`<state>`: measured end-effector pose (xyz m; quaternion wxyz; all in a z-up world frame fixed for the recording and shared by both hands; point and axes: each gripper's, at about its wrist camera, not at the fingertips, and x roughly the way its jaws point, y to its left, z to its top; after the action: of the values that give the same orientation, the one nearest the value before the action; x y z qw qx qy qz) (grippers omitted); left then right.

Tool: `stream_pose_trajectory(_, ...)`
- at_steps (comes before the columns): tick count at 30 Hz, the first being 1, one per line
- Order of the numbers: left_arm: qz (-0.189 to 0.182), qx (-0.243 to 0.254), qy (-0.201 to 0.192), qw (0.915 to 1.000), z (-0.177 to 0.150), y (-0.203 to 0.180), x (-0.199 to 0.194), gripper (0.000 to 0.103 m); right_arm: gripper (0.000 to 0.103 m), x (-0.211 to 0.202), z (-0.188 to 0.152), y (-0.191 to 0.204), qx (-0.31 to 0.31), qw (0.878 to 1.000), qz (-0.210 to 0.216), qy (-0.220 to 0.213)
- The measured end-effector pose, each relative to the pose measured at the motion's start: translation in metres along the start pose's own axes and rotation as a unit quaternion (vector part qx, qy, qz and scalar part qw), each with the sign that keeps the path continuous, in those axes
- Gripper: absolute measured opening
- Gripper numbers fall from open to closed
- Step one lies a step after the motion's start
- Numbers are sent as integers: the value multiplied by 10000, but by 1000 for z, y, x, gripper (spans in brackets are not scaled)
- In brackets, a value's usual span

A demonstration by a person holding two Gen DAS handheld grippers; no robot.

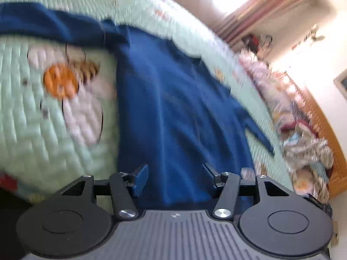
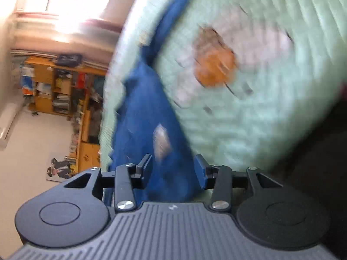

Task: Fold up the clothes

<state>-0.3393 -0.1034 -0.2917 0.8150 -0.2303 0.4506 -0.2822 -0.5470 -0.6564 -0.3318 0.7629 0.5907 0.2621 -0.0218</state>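
Both my left claw [image 1: 175, 173] and right claw [image 2: 173, 166] gape empty; the blue top [image 1: 173, 99] lies spread, unfolded, on the bed [image 1: 32, 108].

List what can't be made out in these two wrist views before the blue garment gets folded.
- Blue garment: its near hem is hidden behind the left hand-held gripper in the left view.
- Pale patch on the garment: motion blur in the right view; label or tag, cannot tell.
- Quilt print: smeared by blur in both views.
- Shelf contents: too small and blurred.
- Right hand-held gripper: contact with the cloth unclear.
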Motion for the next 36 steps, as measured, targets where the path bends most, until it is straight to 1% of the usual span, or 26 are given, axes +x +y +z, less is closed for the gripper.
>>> stream_pose_trajectory(1,-44,-66,-79,9999,7,0,1,58,47,4,4,11,-69,9997,226,-42)
stream_pose_trajectory(2,-46,-75,-151,9998,16,-4,4,59,51,11,6,23,-165,9989,439,-48)
stream_pose_trajectory(3,-47,-83,-224,9997,25,-8,6,61,57,23,9,35,-270,9978,603,-23)
stream_pose_trajectory(4,-36,-79,-294,9995,33,-12,9,61,59,38,12,49,-375,9965,749,15)
stream_pose_trajectory(5,69,16,-347,9994,42,-20,16,61,60,54,16,59,-444,9955,835,65)
stream_pose_trajectory(8,402,339,-463,9975,70,-43,37,62,60,104,28,84,-555,9937,937,251)
stream_pose_trajectory(10,590,588,-492,9953,85,-55,53,65,60,138,36,100,-630,9922,1005,376)
stream_pose_trajectory(13,946,1022,-479,9891,107,-68,89,69,60,189,50,121,-658,9901,1121,531)
stream_pose_trajectory(16,1437,1307,-380,9802,131,-64,137,69,60,243,72,122,-574,9902,1154,542)
stream_pose_trajectory(19,1872,1324,-212,9731,149,-43,177,69,65,286,108,108,-523,9927,999,425)
stream_pose_trajectory(20,2013,1324,-196,9703,150,-34,185,69,65,296,127,95,-527,9943,865,346)
stream_pose_trajectory(21,2134,1333,-197,9676,151,-25,193,69,56,295,147,77,-407,9970,648,69)
stream_pose_trajectory(22,2098,1413,-325,9669,149,-19,193,72,39,289,167,59,-164,9984,419,-340)
stream_pose_trajectory(23,2024,1535,-430,9662,145,-18,192,74,19,282,187,40,80,9970,190,-748)
stream_pose_trajectory(24,2021,1740,-473,9626,140,-21,192,76,14,270,200,29,210,9933,51,-1134)
stream_pose_trajectory(25,2120,1973,-536,9556,135,-26,192,76,14,252,205,26,238,9884,-8,-1502)
stream_pose_trajectory(26,2163,2089,-627,9517,130,-31,191,76,21,235,211,22,265,9820,-68,-1868)
stream_pose_trajectory(27,2179,2196,-713,9483,126,-36,189,76,27,223,211,25,214,9783,33,-2059)
stream_pose_trajectory(28,2008,2252,-772,9503,125,-43,188,76,31,222,205,38,49,9800,387,-1954)
stream_pose_trajectory(29,1850,2314,-832,9515,124,-51,187,76,42,233,195,55,-190,9836,751,-1627)
stream_pose_trajectory(30,1808,2459,-905,9480,125,-60,188,76,56,249,184,75,-460,9861,1036,-1218)
stream_pose_trajectory(32,1970,3078,-1024,9252,129,-84,200,79,71,295,157,107,-815,9872,1329,-322)
stream_pose_trajectory(33,2060,3377,-1067,9122,131,-95,207,85,72,320,145,116,-872,9867,1373,78)
stream_pose_trajectory(34,2242,3620,-988,8994,135,-99,218,87,72,345,134,119,-846,9861,1366,424)
stream_pose_trajectory(35,2420,3761,-826,8906,142,-94,231,87,71,369,124,123,-820,9843,1358,769)
stream_pose_trajectory(36,2638,3741,-640,8868,153,-82,242,86,70,388,119,125,-901,9838,1217,961)
